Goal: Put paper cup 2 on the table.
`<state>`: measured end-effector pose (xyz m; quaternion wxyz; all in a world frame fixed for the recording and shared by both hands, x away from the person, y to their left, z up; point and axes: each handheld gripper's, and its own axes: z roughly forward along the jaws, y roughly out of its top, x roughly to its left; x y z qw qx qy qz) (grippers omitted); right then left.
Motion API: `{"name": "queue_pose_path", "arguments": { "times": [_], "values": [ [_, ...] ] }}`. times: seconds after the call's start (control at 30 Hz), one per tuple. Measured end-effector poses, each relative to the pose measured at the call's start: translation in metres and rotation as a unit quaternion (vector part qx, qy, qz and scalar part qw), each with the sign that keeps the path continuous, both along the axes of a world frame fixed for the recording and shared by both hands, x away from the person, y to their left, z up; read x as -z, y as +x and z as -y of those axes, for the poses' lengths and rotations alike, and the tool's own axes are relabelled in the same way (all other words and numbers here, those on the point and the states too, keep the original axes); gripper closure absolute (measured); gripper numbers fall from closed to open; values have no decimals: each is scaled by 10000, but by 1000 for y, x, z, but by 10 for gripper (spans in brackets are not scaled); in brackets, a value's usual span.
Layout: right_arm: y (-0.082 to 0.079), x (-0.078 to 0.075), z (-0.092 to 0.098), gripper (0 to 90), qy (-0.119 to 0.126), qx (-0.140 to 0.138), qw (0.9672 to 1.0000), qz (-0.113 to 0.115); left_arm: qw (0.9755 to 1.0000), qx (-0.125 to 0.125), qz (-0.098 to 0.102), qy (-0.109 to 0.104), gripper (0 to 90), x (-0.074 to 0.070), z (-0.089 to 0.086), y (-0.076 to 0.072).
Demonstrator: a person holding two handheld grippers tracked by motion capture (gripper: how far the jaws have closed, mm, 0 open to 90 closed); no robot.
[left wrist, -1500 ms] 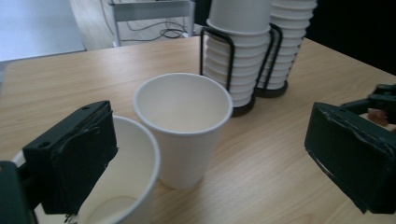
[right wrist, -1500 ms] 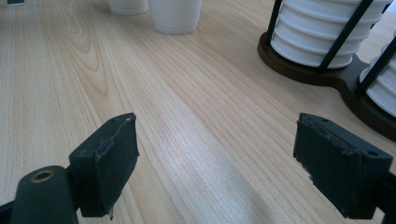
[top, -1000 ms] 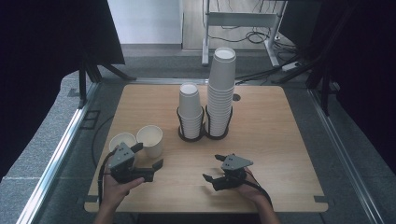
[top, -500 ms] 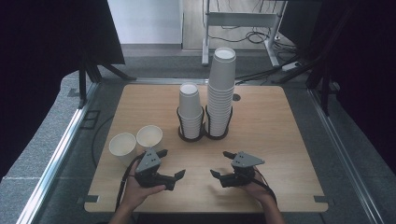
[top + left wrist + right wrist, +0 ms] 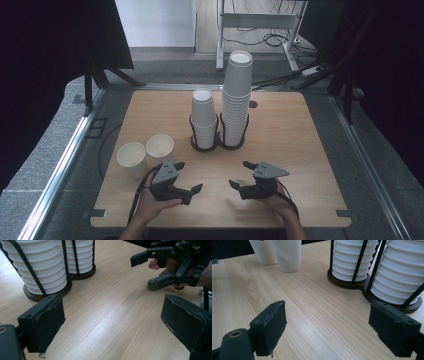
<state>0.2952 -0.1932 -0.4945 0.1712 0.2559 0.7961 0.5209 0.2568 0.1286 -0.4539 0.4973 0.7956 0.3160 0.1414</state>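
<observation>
Two loose white paper cups (image 5: pixel 132 155) (image 5: pixel 160 146) stand upright side by side at the table's front left. Behind the middle, a black wire holder (image 5: pixel 217 145) carries a short cup stack (image 5: pixel 204 117) and a tall one (image 5: pixel 237 95). My left gripper (image 5: pixel 189 175) rests low over the front of the table, right of the loose cups, open; its jaws have just been closing a little with nothing between them (image 5: pixel 112 325). My right gripper (image 5: pixel 239 174) faces it, open and empty (image 5: pixel 327 327). The left gripper view shows the right gripper (image 5: pixel 141 274) held in a hand.
The wooden table (image 5: pixel 300 130) has bare board between the grippers and the holder. The right gripper view shows the loose cups (image 5: pixel 287 255) at far left and the stacks (image 5: pixel 352 262) at upper right. Dark screens flank the table, and a metal rail runs along its left.
My left gripper has drawn away from the two loose cups, to the right and slightly down. The right gripper has shifted a little to the right. The cups stand where they were.
</observation>
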Motion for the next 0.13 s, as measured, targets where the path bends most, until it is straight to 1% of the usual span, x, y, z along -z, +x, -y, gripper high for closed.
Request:
{"name": "queue_pose_path", "arguments": {
  "times": [0.13],
  "values": [
    [0, 1, 0, 143, -82, 9, 10000, -33, 10000, 7, -35, 32, 51, 3, 1, 2]
  ]
}}
